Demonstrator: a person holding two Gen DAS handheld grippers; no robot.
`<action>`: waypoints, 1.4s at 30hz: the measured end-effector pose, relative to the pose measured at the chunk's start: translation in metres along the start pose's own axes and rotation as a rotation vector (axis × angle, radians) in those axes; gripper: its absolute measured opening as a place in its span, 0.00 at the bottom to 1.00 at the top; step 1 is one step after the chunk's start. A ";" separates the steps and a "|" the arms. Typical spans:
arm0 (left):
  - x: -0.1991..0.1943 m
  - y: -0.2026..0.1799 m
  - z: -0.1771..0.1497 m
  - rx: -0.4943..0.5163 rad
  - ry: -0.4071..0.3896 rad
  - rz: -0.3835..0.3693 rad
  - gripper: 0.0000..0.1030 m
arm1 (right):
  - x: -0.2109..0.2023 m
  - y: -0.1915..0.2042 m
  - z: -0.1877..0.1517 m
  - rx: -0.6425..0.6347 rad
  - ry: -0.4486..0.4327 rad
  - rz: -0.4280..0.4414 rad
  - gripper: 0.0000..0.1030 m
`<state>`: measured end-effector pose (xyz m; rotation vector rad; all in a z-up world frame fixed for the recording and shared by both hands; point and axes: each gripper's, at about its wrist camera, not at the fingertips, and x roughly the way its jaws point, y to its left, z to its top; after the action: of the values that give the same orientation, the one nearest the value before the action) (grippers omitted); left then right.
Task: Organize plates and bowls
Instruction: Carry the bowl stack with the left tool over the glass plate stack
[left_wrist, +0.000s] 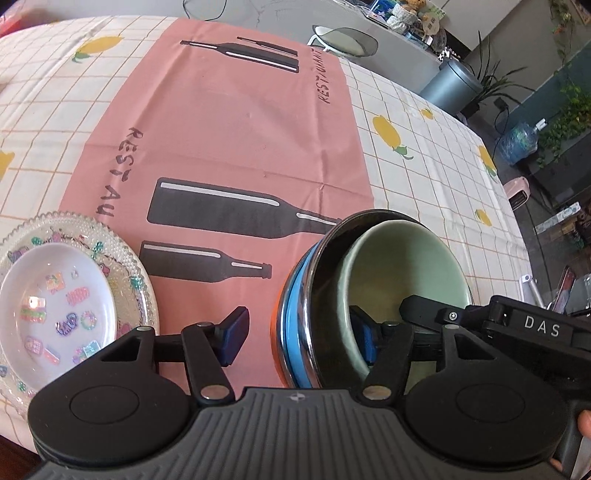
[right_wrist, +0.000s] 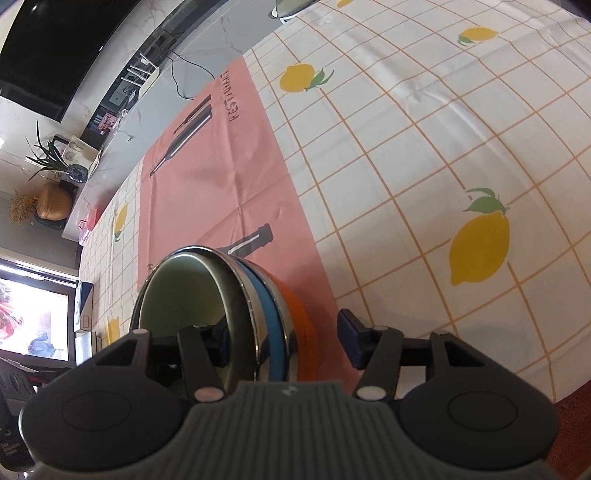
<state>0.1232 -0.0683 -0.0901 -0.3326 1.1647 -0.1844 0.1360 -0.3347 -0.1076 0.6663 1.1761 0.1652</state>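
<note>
The left gripper (left_wrist: 301, 338) has its jaws wide apart. They straddle the near wall of a stack of bowls (left_wrist: 314, 295): one blue pad stands outside over the pink cloth, the other is inside the bowl, and neither clearly presses on the wall. The right gripper (right_wrist: 286, 343) also has its jaws apart around the same stack from the other side – its left pad inside, its right pad clear of the orange wall.

The stack sits on the pink placemat (left_wrist: 229, 122), a pale green bowl (left_wrist: 402, 273) nested in a steel bowl with blue and orange bands. In the left view, at nine o'clock from the stack, a white dish with stickers (left_wrist: 55, 299) rests in a clear beaded glass plate (left_wrist: 142, 280) – half on the lemon-print tablecloth (left_wrist: 417, 177). Farther, at one o'clock, stands a grey bin (left_wrist: 450, 86).
</note>
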 end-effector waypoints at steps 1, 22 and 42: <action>-0.001 -0.001 0.000 0.011 0.003 0.006 0.68 | 0.000 0.000 0.001 -0.004 -0.002 -0.004 0.54; 0.013 0.019 0.005 -0.112 0.064 -0.158 0.64 | 0.015 -0.006 -0.003 0.046 0.077 0.053 0.49; 0.004 0.022 0.004 -0.118 0.040 -0.185 0.58 | 0.009 -0.002 -0.010 0.063 0.064 0.050 0.45</action>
<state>0.1280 -0.0479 -0.0997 -0.5432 1.1872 -0.2855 0.1307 -0.3286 -0.1184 0.7516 1.2303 0.1933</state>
